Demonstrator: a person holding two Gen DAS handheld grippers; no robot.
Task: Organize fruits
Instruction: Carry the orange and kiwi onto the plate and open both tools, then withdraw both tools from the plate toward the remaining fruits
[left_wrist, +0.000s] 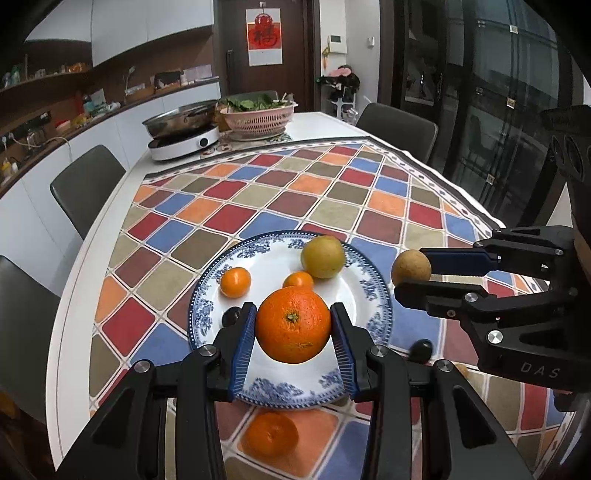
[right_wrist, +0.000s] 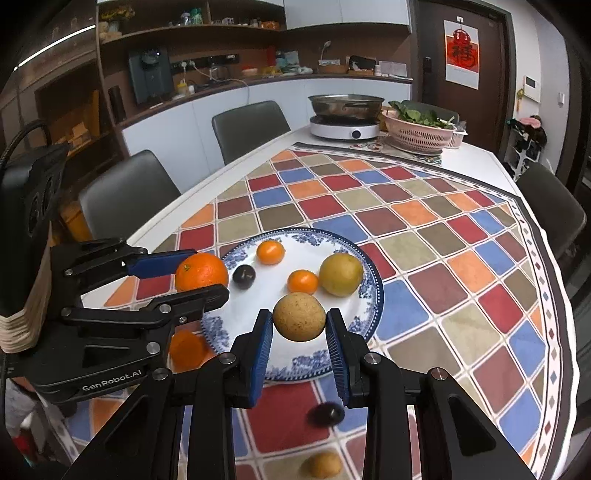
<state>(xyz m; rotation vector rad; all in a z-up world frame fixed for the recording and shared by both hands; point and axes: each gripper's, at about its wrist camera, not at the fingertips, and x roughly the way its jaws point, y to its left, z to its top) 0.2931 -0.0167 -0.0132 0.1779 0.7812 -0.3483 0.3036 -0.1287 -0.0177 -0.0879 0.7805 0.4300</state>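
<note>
A blue-patterned white plate (left_wrist: 271, 258) (right_wrist: 284, 356) sits on the checked tablecloth. My left gripper (left_wrist: 293, 325) (right_wrist: 192, 271) is shut on a large orange (left_wrist: 293, 325) (right_wrist: 201, 271) above the plate's near side. My right gripper (right_wrist: 299, 317) (left_wrist: 410, 271) is shut on a brown round fruit (right_wrist: 299, 316) (left_wrist: 410, 271) above the plate's right edge. On the plate lie two tangerines (left_wrist: 235, 282) (left_wrist: 298, 279), a yellow-green pear (left_wrist: 323, 256) (right_wrist: 340, 275) and a dark plum (right_wrist: 243, 277) (left_wrist: 231, 316).
Off the plate on the cloth lie a tangerine (left_wrist: 271, 434) (right_wrist: 186, 349), a dark plum (right_wrist: 327, 413) (left_wrist: 421, 350) and a brown fruit (right_wrist: 320, 465). At the table's far end stand a cooker with pan (left_wrist: 183, 131) and a pink basket of greens (left_wrist: 258, 116). Chairs surround the table.
</note>
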